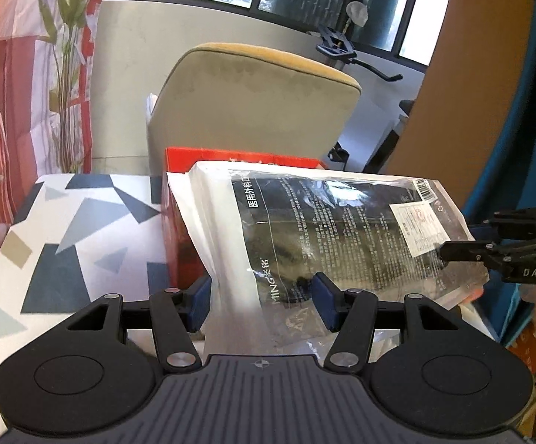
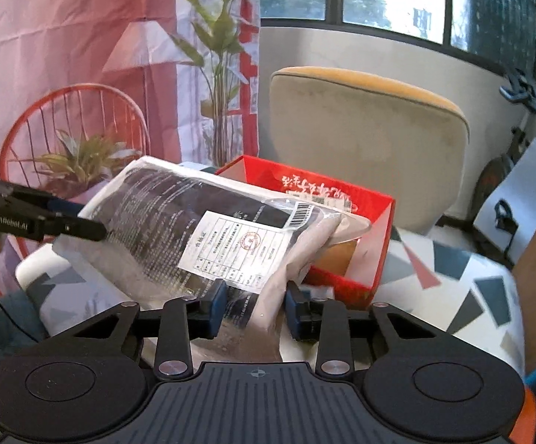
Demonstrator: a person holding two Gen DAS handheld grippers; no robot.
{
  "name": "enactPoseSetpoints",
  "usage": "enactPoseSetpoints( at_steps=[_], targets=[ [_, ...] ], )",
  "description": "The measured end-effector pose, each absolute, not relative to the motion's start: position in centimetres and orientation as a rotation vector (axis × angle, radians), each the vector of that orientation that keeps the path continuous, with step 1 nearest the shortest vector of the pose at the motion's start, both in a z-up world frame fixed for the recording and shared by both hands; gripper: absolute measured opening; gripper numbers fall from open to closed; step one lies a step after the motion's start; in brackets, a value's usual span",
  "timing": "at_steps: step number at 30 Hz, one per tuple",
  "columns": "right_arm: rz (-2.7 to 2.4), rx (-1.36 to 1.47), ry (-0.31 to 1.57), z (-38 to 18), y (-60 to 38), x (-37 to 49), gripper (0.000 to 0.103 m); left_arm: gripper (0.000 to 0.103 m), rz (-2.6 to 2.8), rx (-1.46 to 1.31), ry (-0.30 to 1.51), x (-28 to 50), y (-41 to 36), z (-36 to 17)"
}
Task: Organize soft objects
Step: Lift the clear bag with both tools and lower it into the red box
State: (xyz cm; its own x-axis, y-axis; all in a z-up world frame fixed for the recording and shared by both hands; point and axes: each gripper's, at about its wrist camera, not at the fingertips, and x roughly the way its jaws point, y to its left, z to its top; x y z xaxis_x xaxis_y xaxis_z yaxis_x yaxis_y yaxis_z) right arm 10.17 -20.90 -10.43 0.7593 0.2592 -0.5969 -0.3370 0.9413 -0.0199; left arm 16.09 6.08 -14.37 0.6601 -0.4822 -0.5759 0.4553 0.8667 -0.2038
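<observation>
A clear plastic bag of dark soft goods [image 1: 341,229] with a white label hangs tilted over the table, held at both ends. My left gripper [image 1: 262,303] is shut on its near white end, with blue pads on either side. In the right wrist view this gripper [image 2: 90,227] comes in from the left and pinches the bag's edge [image 2: 194,222]. My right gripper [image 2: 255,305] is shut on the bag's other end, squeezing the pinkish plastic between its pads. The left wrist view shows it [image 1: 445,251] gripping the labelled corner. An open red box [image 2: 341,192] sits just behind and under the bag.
The table wears a white cloth with blue and grey triangles [image 1: 83,222]. A beige chair with a yellow top [image 2: 364,140] stands behind the red box [image 1: 231,157]. A pink printed backdrop with plants fills the left. A brown board and a blue curtain stand at the right.
</observation>
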Motion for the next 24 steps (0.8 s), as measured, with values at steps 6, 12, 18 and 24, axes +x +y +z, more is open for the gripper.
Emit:
enactPoseSetpoints(
  at_steps=[6,12,18,24],
  targets=[
    [0.28,-0.199,0.591,-10.0,-20.3,13.0,0.024,0.06,-0.5,-0.017,0.644,18.9,5.2,-13.7],
    [0.246,-0.254,0.544,-9.9,-20.3,16.9,0.023,0.06,-0.446,-0.033,0.617,22.8,4.7,-12.7],
    [0.21,-0.309,0.49,-10.2,-20.7,21.2,0.023,0.059,-0.395,-0.05,0.6,26.4,3.9,-12.2],
    [0.189,-0.29,0.478,-11.8,-22.3,25.1,0.022,0.046,-0.414,-0.042,0.616,29.6,2.4,-12.8]
  ],
)
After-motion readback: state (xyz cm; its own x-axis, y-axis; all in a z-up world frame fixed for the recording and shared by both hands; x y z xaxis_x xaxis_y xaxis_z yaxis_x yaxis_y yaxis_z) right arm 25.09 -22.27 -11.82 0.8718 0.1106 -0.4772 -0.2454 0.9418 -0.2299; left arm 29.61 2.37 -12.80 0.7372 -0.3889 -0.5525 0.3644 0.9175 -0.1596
